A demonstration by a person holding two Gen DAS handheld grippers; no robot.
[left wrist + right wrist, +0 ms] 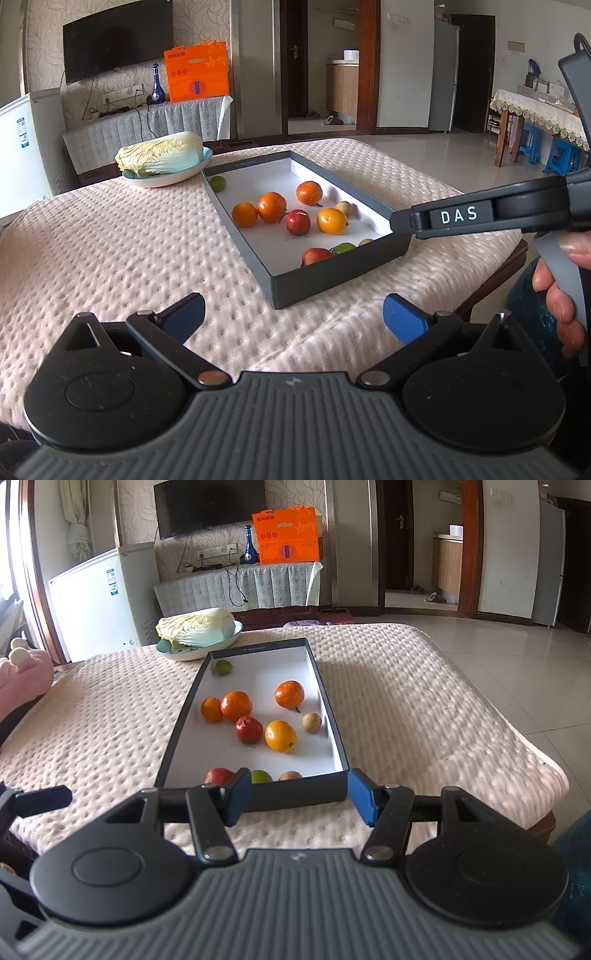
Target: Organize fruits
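While both tools hang short of the fruit, the work looks to be at an approach step: nothing is gripped. The left gripper (293, 315) hovers over the quilted cloth (110, 240) with its jaws spread wide and empty, and the right gripper (299, 795) stands just before the near wall of the shallow box (295, 794), its jaws likewise parted with nothing between them.

All the fruit lies loose inside that box, which rests on the cloth-covered table. A green citrus (223, 667) sits alone at the far corner; three oranges (236, 705) and a yellow-orange one (280, 736) cluster mid-tray around a red fruit (249, 729), with a small tan round fruit (311, 722) beside the right wall. Another red fruit (218, 775), a green one (261, 776) and a brown one (290, 775) hug the near wall.

Judging by this, the next move calls for lifting the right gripper over the rim and closing on one of the nearest pieces, probably gently, since round, smooth skins can roll out of flat pads. The box is rigid card, dark outside and white inside; the cloth is soft and dimpled. A napa cabbage (160, 153) lies in a pale bowl (166, 179) beyond.
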